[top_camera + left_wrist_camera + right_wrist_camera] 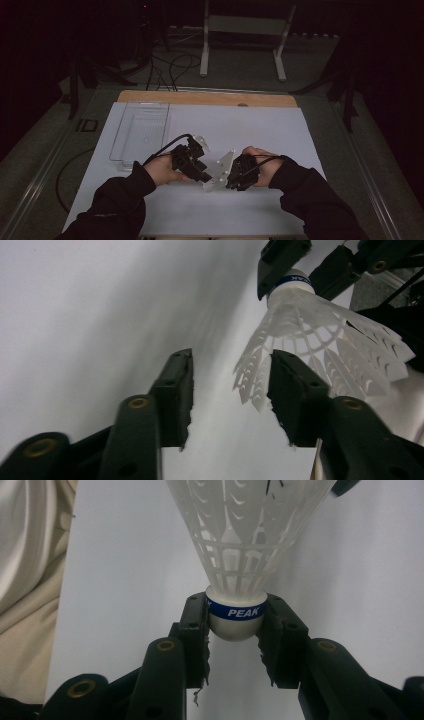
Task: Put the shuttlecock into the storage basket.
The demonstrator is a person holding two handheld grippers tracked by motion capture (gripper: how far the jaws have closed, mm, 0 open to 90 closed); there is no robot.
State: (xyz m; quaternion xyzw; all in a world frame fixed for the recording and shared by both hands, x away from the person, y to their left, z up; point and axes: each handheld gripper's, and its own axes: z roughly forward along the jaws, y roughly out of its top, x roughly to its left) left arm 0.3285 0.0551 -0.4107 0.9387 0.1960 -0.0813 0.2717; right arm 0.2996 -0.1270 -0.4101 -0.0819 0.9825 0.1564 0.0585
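Observation:
A white plastic shuttlecock (pixel 245 540) with a blue band marked PEAK is held by its cork base. My right gripper (pixel 235 625) is shut on that base, one pad on each side. In the left gripper view the shuttlecock (pixel 320 335) hangs skirt toward me, with the right gripper (pixel 302 275) clamped on its top. My left gripper (pixel 232 390) is open; the skirt's rim lies against its right jaw and reaches a little into the gap, while the left jaw stands apart. In the high view the left gripper (pixel 200 172) and the right gripper (pixel 232 177) meet near the table's front middle.
A clear plastic tray (pixel 140 130) lies at the back left of the white table cover (pixel 260 135). A wooden edge (pixel 200 97) runs along the far side. Beyond it stand a white frame (pixel 245 30) and floor cables (pixel 170 70). Pale cloth (pixel 25 580) lies beside the right gripper.

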